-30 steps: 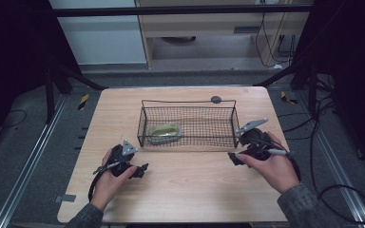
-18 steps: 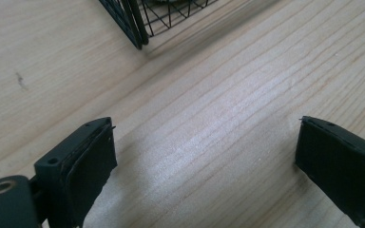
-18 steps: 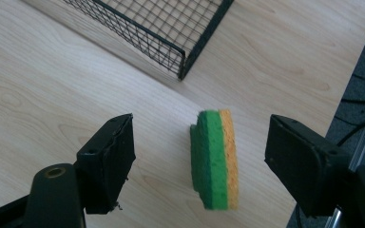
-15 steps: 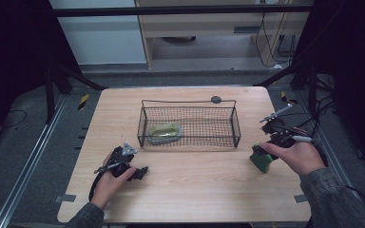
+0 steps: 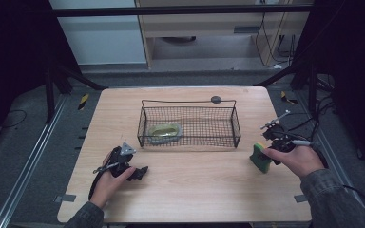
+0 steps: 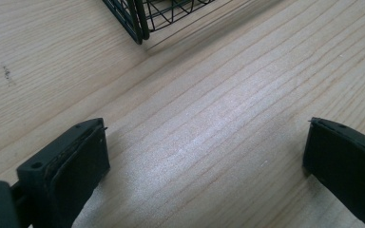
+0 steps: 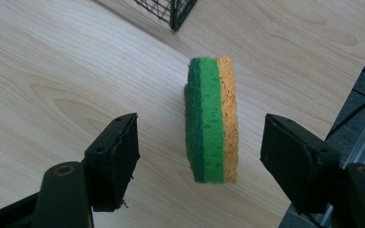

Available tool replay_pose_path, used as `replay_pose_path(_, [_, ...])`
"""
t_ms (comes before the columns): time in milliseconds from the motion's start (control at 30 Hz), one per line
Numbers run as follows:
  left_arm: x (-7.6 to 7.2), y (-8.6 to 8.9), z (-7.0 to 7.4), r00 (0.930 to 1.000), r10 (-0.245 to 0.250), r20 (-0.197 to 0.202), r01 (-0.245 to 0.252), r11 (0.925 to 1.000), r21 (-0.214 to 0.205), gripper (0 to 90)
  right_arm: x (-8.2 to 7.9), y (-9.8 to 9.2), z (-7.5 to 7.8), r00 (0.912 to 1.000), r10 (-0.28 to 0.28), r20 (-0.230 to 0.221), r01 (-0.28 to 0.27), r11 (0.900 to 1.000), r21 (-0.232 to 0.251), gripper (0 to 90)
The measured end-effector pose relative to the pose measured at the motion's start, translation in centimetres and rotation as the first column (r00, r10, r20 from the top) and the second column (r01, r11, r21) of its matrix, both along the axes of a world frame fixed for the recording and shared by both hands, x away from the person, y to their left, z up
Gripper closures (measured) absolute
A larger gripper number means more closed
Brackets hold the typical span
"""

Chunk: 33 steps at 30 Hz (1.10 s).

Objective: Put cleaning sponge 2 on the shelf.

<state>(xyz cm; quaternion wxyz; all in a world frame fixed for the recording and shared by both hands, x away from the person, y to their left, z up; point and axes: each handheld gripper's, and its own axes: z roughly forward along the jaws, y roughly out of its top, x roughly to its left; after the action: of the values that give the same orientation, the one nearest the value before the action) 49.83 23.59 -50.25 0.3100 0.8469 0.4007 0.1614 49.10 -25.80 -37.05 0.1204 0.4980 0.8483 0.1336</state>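
A green and yellow sponge (image 5: pixel 260 158) stands on edge on the wooden table, near its right side. My right gripper (image 5: pixel 266 153) is around it. In the right gripper view the sponge (image 7: pixel 212 121) sits between the two black jaws with a gap on each side. That gripper (image 7: pixel 200 142) is open and its jaws have just been closing. My left gripper (image 5: pixel 140 172) rests on the table at the front left. Its jaws (image 6: pixel 206 142) stand wide with only bare wood between them, and they have just been opening a little more.
A black wire basket (image 5: pixel 187 101) stands mid-table with a clear packet of something green (image 5: pixel 165 132) inside. Its corner shows in the left gripper view (image 6: pixel 138 23) and the right gripper view (image 7: pixel 171 9). A small dark disc (image 5: pixel 216 99) lies behind the basket. The table's right edge is close to the right hand.
The right hand moved from the basket's right end toward the table's right side, and the sponge now shows at its jaws. The left hand stayed in place.
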Motion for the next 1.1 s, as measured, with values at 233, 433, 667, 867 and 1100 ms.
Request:
replay_pose_path(233, [0.1, 0.1, 0.0, 1.0000, -0.009, 0.003, 0.009, 1.0000, -0.004, 0.0, 1.4, 0.4, -1.6, 0.9985, 0.004, -0.055, -0.006, 0.9996, -0.026, 33.7])
replay_pose_path(433, [0.1, 0.1, -0.1, 0.9999, -0.011, 0.005, 0.011, 0.9999, -0.005, 0.0, 2.3, 0.5, -2.8, 0.9958, 0.003, -0.092, -0.008, 0.9982, -0.059, 36.9])
replay_pose_path(667, [0.1, 0.1, -0.1, 0.9999, -0.013, 0.007, 0.013, 0.9999, -0.007, 0.0, 2.7, 0.2, -3.1, 0.9953, -0.002, -0.097, -0.004, 0.9982, -0.060, 39.1])
replay_pose_path(867, [0.1, 0.1, -0.1, 0.9998, -0.018, 0.008, 0.018, 0.9998, -0.002, 0.0, 2.7, 0.0, -3.5, 0.9950, 0.002, -0.100, -0.008, 0.9985, -0.055, 39.9])
replay_pose_path(1100, [0.1, 0.1, -0.1, 0.9998, -0.019, 0.007, 0.019, 0.9998, -0.004, 0.0, 2.9, -0.1, -4.3, 0.9936, 0.010, -0.113, -0.016, 0.9984, -0.054, 45.1])
